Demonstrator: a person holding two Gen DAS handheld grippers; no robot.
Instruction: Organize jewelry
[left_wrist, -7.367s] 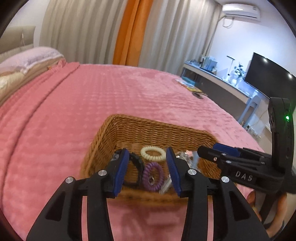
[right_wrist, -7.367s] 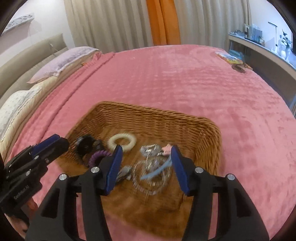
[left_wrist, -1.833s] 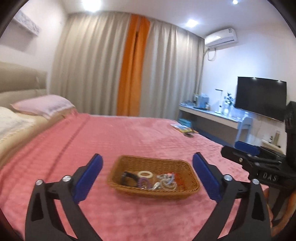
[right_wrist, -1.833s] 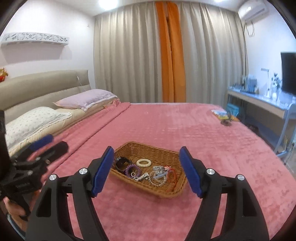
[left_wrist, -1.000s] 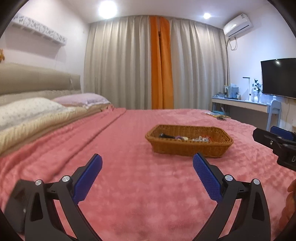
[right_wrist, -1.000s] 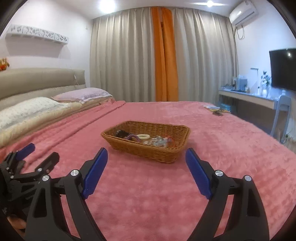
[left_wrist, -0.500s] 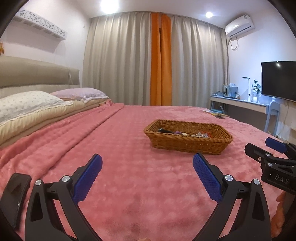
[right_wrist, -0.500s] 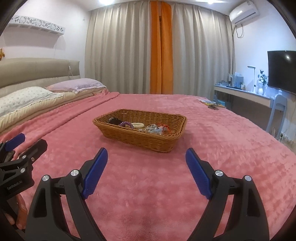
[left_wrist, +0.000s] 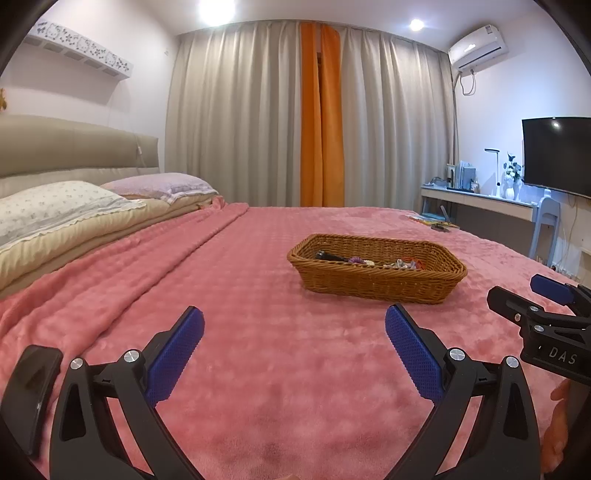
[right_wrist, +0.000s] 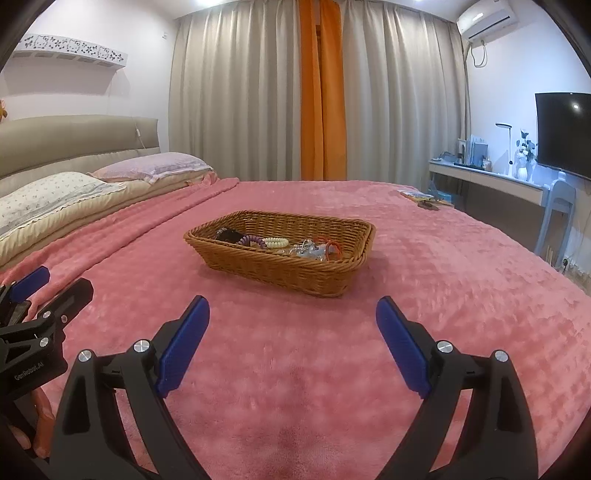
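Note:
A brown wicker basket (left_wrist: 376, 282) (right_wrist: 273, 269) rests on the pink bedspread (left_wrist: 258, 354) (right_wrist: 443, 266), well ahead of both grippers. Inside it lie a black bracelet (right_wrist: 229, 234), a purple coil band (right_wrist: 252, 241), a cream beaded ring (right_wrist: 276, 242), a silver tangle of chains (right_wrist: 308, 248) and a red loop (right_wrist: 330, 245). My left gripper (left_wrist: 294, 334) hangs open and empty low over the bed. My right gripper (right_wrist: 292, 320) is likewise open and empty. Each gripper shows at the edge of the other's view.
Pillows (left_wrist: 55, 206) and a padded headboard (right_wrist: 66, 140) lie to the left. A desk (right_wrist: 491, 181) with a lamp, a chair (right_wrist: 557, 206) and a wall TV (left_wrist: 557, 155) stand at the right. Small items (right_wrist: 424, 199) sit at the bed's far right corner. Curtains (left_wrist: 317, 114) close the back.
Both grippers have pulled back from the basket and dropped low; seconds ago they hovered right over it. Over the last half second the views barely shift.

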